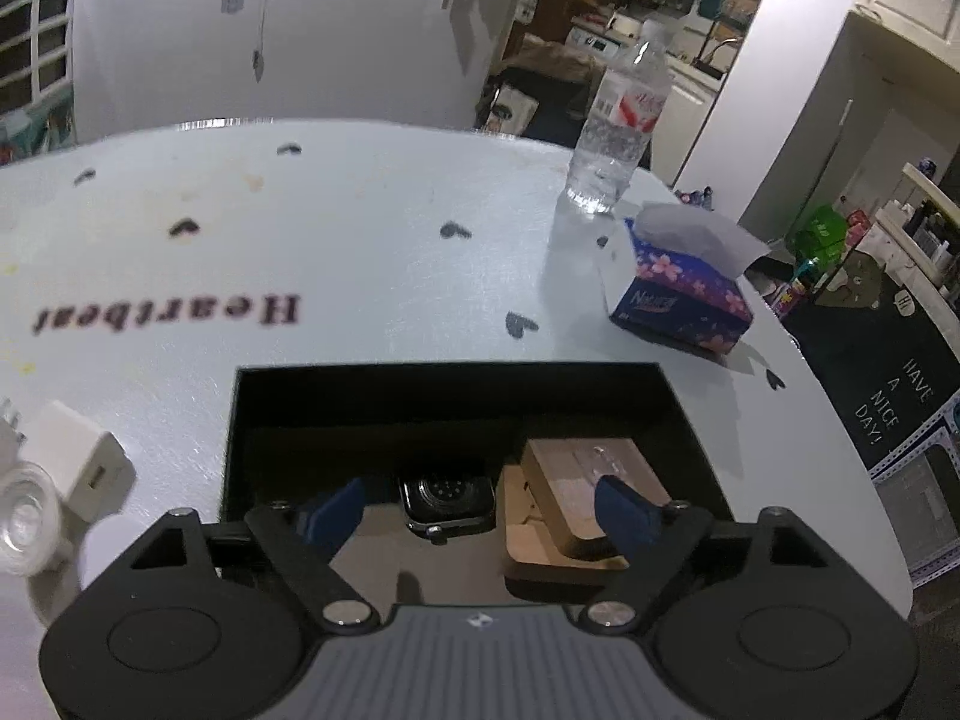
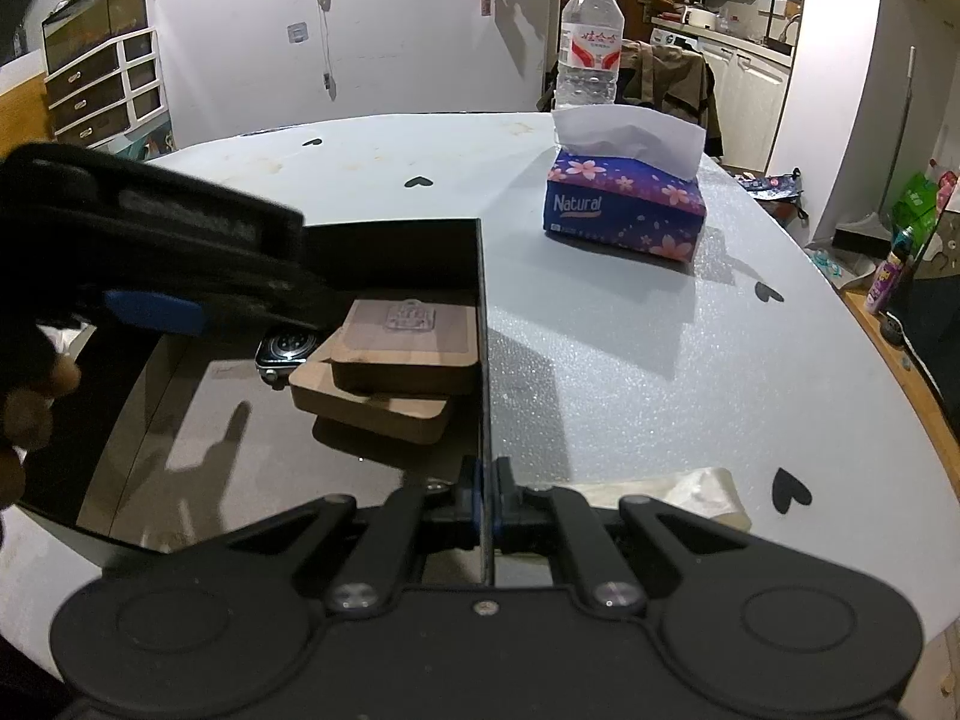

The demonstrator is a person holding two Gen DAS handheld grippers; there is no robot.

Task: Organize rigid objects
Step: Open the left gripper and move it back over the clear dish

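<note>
Left wrist view: The left gripper (image 1: 480,516) hangs over the black box (image 1: 456,396), jaws spread wide, with nothing between them. Below the gap lies the smartwatch (image 1: 449,501) face down on the box floor; to its right sit the stacked wooden blocks (image 1: 576,498). A white charger (image 1: 81,465) lies on the desk (image 1: 360,240) outside the box, left of it, not yet sorted. Risk: the right-hand finger (image 1: 624,516) stands close over the wooden blocks, so a careless sweep could knock the upper block off the lower one.

Right wrist view: The right gripper (image 2: 486,495) is clamped shut on the thin right wall of the black box (image 2: 480,312), steadying it. The left gripper (image 2: 156,276) appears at left, above the box interior, held by a hand (image 2: 24,396). Risk: if the clamp pulls sideways, the thin wall may flex or the box may slide, shifting the smartwatch (image 2: 285,351) and wooden blocks (image 2: 390,366). The tissue pack (image 2: 624,210) and water bottle (image 2: 591,42) stand well apart.
</note>
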